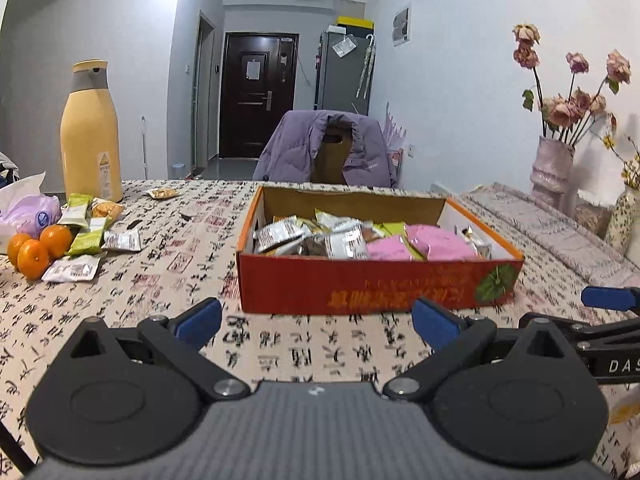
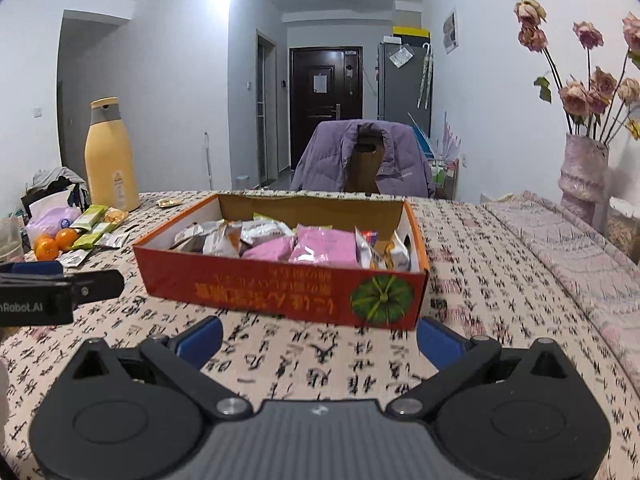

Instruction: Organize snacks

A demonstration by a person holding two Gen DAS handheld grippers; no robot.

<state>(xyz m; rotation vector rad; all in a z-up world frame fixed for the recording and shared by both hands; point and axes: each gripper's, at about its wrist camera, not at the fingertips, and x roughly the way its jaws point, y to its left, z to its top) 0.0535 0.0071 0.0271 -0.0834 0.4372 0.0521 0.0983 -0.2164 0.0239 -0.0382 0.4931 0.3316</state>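
Note:
An orange cardboard box (image 1: 360,286) (image 2: 260,292) sits mid-table, filled with snack packets, among them pink ones (image 1: 416,244) (image 2: 316,246) and silver ones (image 1: 280,234). Loose snack packets (image 1: 90,232) (image 2: 94,226) lie at the table's left. My left gripper (image 1: 316,318) hovers open just before the box's front wall, nothing between its blue pads. My right gripper (image 2: 318,338) is also open and empty, near the box's front right corner. Each gripper shows at the edge of the other's view.
A tall yellow flask (image 1: 90,132) stands at the far left, with oranges (image 1: 36,248) and a tissue pack (image 1: 28,212) beside the loose packets. A vase of dried roses (image 1: 554,168) stands at right. A chair with a purple jacket (image 1: 324,148) is behind the table.

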